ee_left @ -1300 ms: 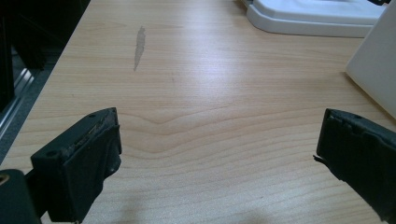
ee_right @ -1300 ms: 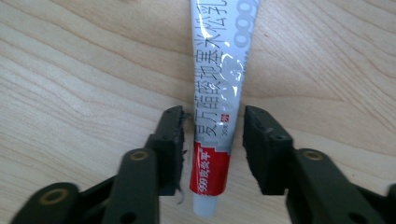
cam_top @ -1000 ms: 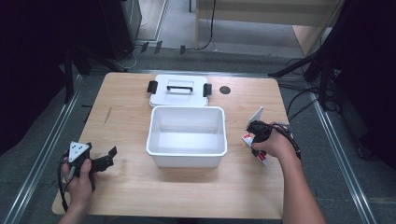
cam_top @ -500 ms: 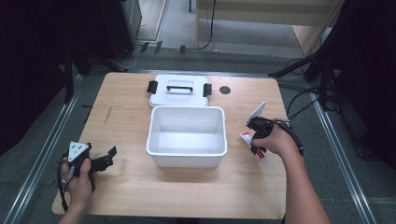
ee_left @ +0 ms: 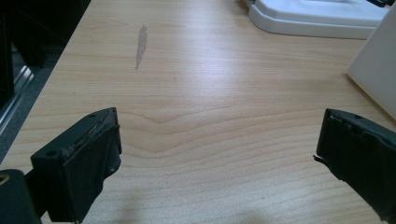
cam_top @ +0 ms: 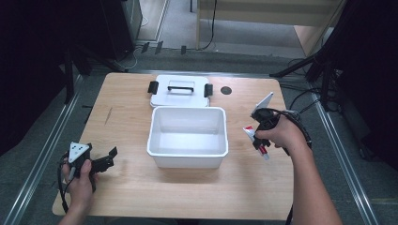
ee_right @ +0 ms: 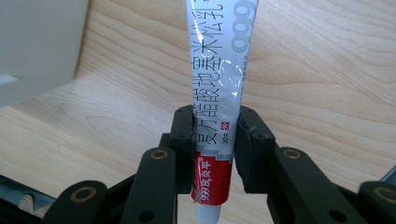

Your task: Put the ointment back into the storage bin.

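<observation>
A white and red ointment tube (ee_right: 219, 84) with printed lettering is clamped between the jaws of my right gripper (ee_right: 217, 135), near its red cap end. In the high view the right gripper (cam_top: 257, 137) holds this tube (cam_top: 250, 131) just above the table, to the right of an open white plastic bin (cam_top: 187, 151). The bin's inside looks bare. My left gripper (cam_top: 104, 161) rests low at the table's front left, open with its jaws wide apart and nothing between them (ee_left: 219, 154).
The bin's white lid (cam_top: 180, 91) with a handle and black clips lies flat behind the bin, also seen as the lid (ee_left: 317, 14) in the left gripper view. A small dark round hole (cam_top: 226, 90) sits in the wooden tabletop (cam_top: 122, 117). A bin wall (ee_left: 378, 70) stands right of the left gripper.
The right hand has shifted slightly with the tube still in its jaws. The left gripper has stayed in place.
</observation>
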Tool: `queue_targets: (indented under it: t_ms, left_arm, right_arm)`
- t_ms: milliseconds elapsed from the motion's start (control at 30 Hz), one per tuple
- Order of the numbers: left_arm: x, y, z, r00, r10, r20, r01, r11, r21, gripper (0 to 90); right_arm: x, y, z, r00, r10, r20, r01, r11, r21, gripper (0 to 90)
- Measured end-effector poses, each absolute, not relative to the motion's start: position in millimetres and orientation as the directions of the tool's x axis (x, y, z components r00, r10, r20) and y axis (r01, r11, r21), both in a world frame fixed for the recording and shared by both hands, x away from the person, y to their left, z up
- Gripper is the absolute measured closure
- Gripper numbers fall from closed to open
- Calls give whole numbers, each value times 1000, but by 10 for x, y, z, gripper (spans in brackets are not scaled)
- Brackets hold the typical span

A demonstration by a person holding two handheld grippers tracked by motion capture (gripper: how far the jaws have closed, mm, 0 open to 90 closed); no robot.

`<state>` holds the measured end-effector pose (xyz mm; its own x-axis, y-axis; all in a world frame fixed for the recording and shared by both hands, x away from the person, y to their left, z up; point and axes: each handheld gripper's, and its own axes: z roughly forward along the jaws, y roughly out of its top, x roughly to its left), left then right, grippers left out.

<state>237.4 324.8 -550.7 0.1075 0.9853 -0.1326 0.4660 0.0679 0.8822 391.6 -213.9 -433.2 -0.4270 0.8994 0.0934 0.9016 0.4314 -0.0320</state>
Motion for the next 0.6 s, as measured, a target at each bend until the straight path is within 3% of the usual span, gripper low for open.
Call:
queue_targets:
  t_ms: [600]
  left_arm:
    - [2377,3243,-5506,111,985,-130,468,63,882,6]
  right_arm:
    - [4006,-1905,-3675,-443,893,84,895,446,-22,714]
